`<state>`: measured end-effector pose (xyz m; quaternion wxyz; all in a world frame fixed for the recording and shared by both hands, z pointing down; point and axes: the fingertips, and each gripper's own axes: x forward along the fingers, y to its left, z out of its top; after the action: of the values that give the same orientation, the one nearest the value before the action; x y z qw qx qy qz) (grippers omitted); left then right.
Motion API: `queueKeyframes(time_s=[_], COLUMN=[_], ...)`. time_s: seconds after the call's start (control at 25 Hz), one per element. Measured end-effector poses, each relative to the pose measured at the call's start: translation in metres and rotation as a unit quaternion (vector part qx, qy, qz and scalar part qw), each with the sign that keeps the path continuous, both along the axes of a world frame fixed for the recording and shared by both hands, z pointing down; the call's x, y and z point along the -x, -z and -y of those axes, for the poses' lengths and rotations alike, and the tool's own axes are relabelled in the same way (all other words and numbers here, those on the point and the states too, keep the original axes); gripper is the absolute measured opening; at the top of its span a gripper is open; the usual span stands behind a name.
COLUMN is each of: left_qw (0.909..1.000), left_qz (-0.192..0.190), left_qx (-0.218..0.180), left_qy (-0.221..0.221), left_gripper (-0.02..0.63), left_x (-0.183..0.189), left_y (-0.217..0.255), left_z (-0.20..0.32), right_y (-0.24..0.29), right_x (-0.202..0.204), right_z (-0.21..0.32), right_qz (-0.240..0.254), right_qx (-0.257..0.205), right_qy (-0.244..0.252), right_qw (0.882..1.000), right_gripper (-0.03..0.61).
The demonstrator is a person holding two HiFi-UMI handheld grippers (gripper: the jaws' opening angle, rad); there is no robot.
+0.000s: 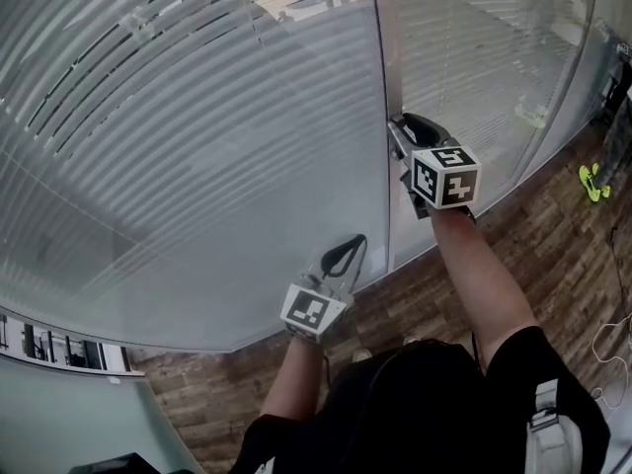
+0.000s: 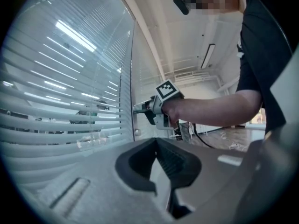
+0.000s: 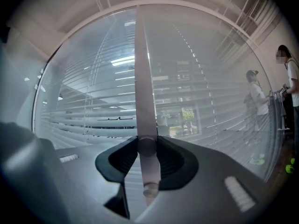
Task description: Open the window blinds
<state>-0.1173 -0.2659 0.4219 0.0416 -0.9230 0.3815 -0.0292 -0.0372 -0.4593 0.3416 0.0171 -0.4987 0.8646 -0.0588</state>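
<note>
Two hand-held grippers face a glass partition whose horizontal blinds (image 1: 178, 117) hang behind the pane, the slats lying partly tilted, with dark gaps showing between them toward the upper left. The right gripper (image 1: 405, 138) points level at the upright frame (image 1: 385, 67) that divides the two panes, and its fingers are closed on a small round knob (image 3: 146, 146) that sticks out of that frame toward the person. The knob sits squarely between the two dark pads, its short axis running near to far, in line with the way the gripper points, so a roll of the wrist looks like the move that would turn it and tilt the slats. A second, smaller stud (image 3: 150, 190) sits lower on the same frame, outside the grip. The left gripper (image 1: 351, 250) hovers lower and to the left, close to the glass but apart from frame and knob alike, its fingers closed with nothing between them. The right hand is therefore the one placed to do the work, while the wooden floor (image 1: 533, 235) runs along the foot of the partition.
</note>
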Motion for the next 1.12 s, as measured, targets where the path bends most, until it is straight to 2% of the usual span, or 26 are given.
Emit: queueKeyframes(time_s=[0.12,0.2,0.36,0.44,0.52,0.64,0.76,0.84,0.92,1.04,1.12], left_qw=[0.9999,1.0000,1.0000,1.0000,0.9999,0.9998,0.9998,0.9999,1.0000,0.9998,0.9999], left_qz=[-0.008,-0.002,0.004,0.002,-0.001,-0.001,-0.001,-0.004,-0.003,-0.001,-0.003], left_qx=[-0.008,-0.008,-0.002,-0.007,-0.016,-0.019,-0.021,-0.013,-0.007,-0.019,-0.013], left_qy=[-0.003,-0.002,-0.005,-0.005,-0.002,0.000,-0.002,-0.002,-0.001,-0.003,-0.006], left_gripper=[0.004,0.005,0.004,0.003,0.005,0.005,0.004,0.005,0.004,0.004,0.004], left_x=[-0.002,-0.001,-0.002,-0.002,0.000,0.002,0.001,0.000,0.001,0.001,-0.001], left_y=[0.003,0.003,0.003,0.000,-0.005,-0.007,-0.005,-0.006,-0.008,-0.004,-0.002], left_z=[0.003,0.004,0.005,0.007,0.009,0.010,0.011,0.010,0.010,0.010,0.008], right_y=[0.001,0.001,-0.001,-0.004,-0.006,-0.002,0.004,0.004,0.003,-0.004,-0.007], right_x=[0.002,0.004,0.002,0.002,0.005,0.009,0.008,0.010,0.012,0.013,0.013], right_z=[-0.001,-0.004,-0.006,-0.008,-0.011,-0.018,-0.020,-0.020,-0.019,-0.017,-0.016], right_qz=[-0.020,-0.039,-0.079,-0.124,-0.194,-0.296,-0.383,-0.442,-0.499,-0.571,-0.593], right_qx=[-0.005,-0.013,-0.031,-0.046,-0.075,-0.120,-0.155,-0.183,-0.213,-0.244,-0.252], right_qy=[0.010,0.015,0.016,0.019,0.017,0.015,0.005,0.002,0.001,0.002,0.004], right_qw=[1.000,0.999,0.996,0.991,0.978,0.947,0.911,0.878,0.840,0.784,0.764], right_gripper=[0.141,0.179,0.188,0.201,0.207,0.210,0.210,0.210,0.210,0.210,0.209])
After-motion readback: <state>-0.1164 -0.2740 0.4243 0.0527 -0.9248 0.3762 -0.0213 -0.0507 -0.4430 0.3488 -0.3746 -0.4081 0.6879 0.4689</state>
